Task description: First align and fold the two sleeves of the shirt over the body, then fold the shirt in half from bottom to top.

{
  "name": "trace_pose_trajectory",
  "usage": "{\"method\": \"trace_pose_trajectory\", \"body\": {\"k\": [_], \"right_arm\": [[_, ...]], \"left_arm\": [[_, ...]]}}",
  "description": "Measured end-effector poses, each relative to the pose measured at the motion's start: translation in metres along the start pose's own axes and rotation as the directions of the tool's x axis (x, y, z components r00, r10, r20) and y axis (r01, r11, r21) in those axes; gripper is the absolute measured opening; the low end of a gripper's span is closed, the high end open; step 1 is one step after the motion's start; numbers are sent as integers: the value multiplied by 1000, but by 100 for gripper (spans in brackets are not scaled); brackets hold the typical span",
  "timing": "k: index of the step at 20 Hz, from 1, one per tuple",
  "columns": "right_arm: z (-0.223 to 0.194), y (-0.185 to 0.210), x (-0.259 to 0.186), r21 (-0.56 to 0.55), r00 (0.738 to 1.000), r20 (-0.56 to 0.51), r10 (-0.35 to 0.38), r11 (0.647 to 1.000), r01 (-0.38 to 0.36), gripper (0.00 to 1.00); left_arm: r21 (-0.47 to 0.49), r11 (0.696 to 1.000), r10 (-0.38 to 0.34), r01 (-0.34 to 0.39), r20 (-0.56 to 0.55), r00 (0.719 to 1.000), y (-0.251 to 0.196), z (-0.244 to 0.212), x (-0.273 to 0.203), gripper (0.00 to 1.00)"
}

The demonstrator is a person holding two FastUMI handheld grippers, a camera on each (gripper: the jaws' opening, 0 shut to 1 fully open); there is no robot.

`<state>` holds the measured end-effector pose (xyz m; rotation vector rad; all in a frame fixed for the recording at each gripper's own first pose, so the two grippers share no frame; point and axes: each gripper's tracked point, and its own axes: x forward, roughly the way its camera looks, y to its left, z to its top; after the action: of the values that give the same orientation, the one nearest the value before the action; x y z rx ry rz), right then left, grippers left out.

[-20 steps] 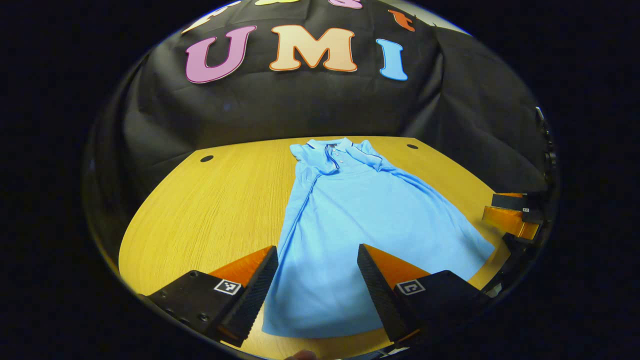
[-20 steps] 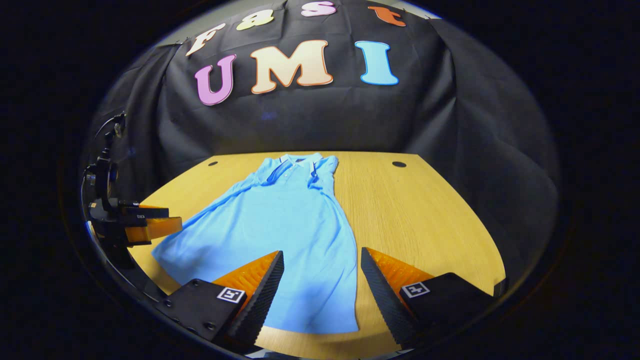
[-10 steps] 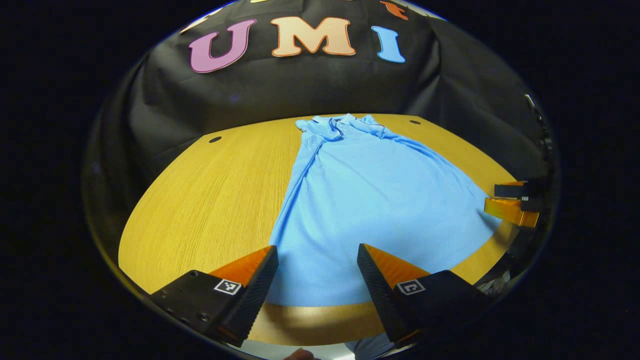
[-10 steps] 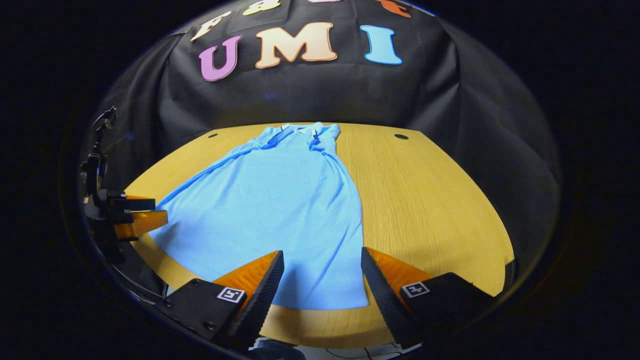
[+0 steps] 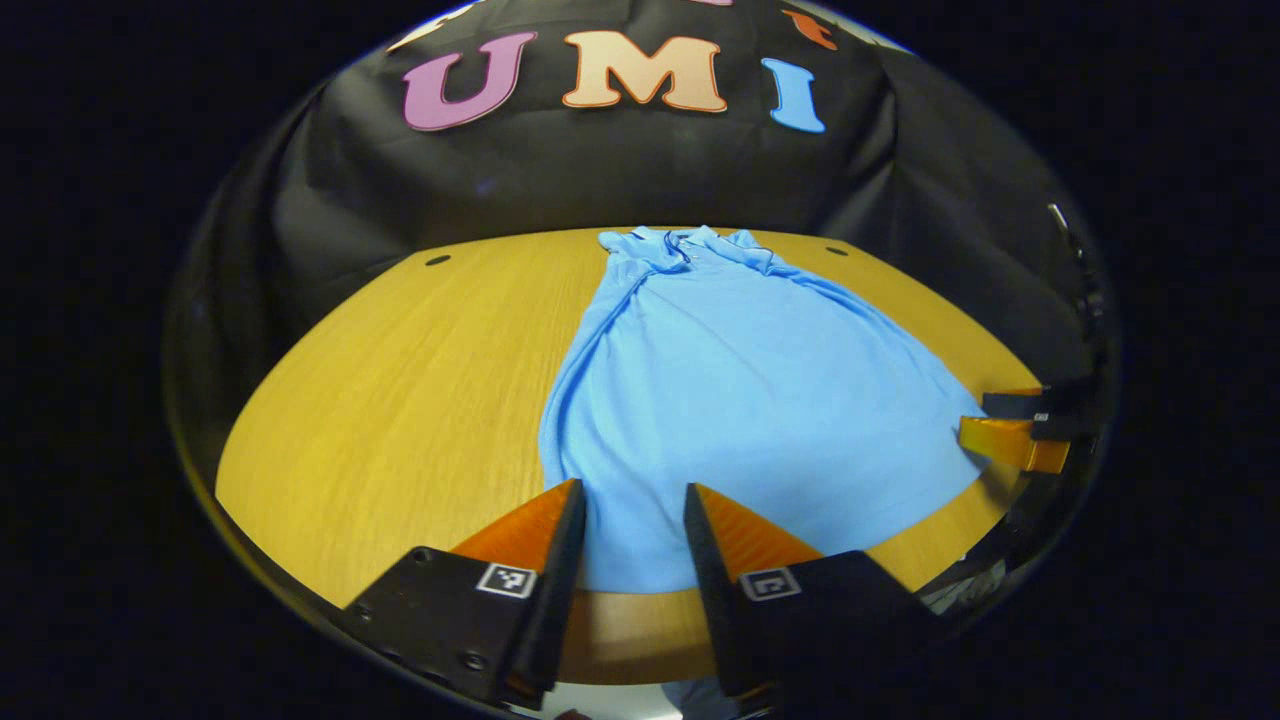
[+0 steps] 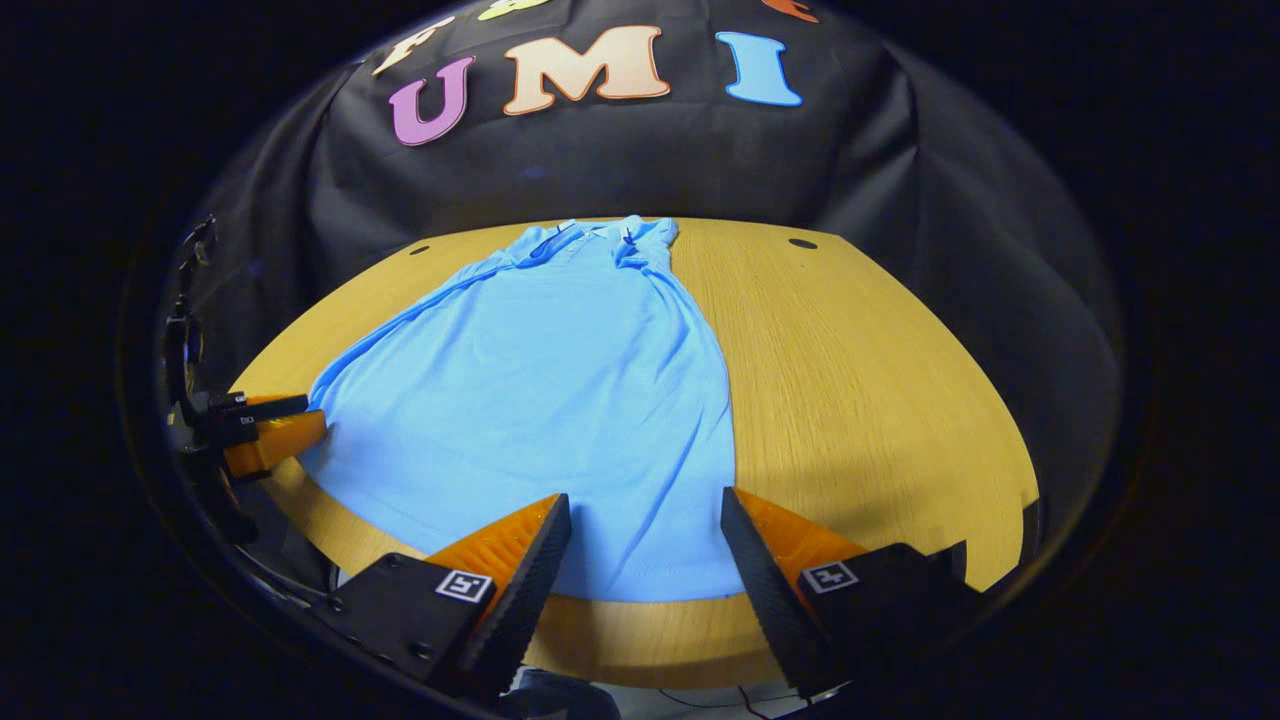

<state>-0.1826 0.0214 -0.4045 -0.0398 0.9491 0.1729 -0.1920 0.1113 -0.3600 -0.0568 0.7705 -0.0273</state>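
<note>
Shirt (image 5: 740,400) lies flat on the wooden desk (image 5: 400,390) in front of you, pale blue, its collar (image 5: 690,240) at the far end near the black cloth wall and its hem (image 5: 640,580) just short of the near edge; both sleeves are folded in over the body, so the sides run as long, narrow edges from collar to hem. Your left gripper (image 5: 635,490) hovers low at the hem's left part, its jaws apart with a narrow gap and blue cloth showing between the fingers; whether the tips touch the fabric you cannot tell from the left gripper view. From the right gripper view that same gripper (image 6: 275,435) sits at the shirt's (image 6: 560,400) near-left corner, right beside the cloth edge. Your right gripper (image 6: 645,500) stands wide open over the hem's right part, with the shirt's right side edge passing between its fingers and bare desk (image 6: 860,380) under the right finger; nothing is held in it. In the left gripper view it (image 5: 1010,430) appears at the far right, by the shirt's near-right corner. Two small dark holes (image 6: 802,243) mark the desk's far corners.
</note>
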Motion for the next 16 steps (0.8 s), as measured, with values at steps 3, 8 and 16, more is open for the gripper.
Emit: {"method": "trace_pose_trajectory", "body": {"k": [3, 8, 16], "right_arm": [[0, 22, 0, -23, 999, 10, 49, 999, -49, 51], [-2, 36, 1, 35, 998, -6, 70, 997, -70, 3], [49, 44, -5, 72, 990, 75, 120, 989, -125, 2]], "left_arm": [[12, 1000, -2, 2, -9, 1000, -13, -3, -2, 20], [-103, 994, 41, -48, -76, 996, -13, -3, 0, 0], [-188, 982, -1, -1, -12, 1000, -18, 46, 0, 0]]}}
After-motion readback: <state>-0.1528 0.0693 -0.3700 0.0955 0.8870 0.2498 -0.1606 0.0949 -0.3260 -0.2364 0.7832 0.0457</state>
